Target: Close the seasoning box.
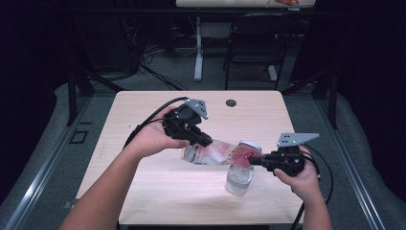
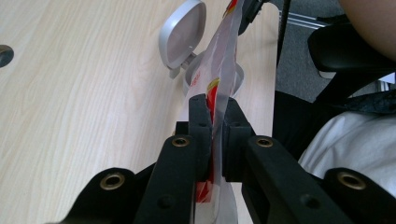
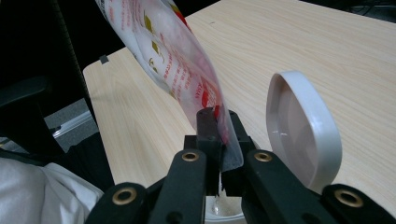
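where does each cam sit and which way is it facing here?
High view: above the person's side, looking forward and down on the table; both forearms, left gripper and right gripper show.
Left gripper view: rides the left gripper, looking along its jaws across the bag to the jar.
Right gripper view: rides the right gripper, facing the bag and the lid.
Shared: both gripper views show the bag clamped between jaws.

Clear bag (image 1: 213, 153) w/ red-yellow print, clear jar (image 1: 239, 178), white lid (image 3: 303, 133), light wood-grain table (image 1: 143, 191)
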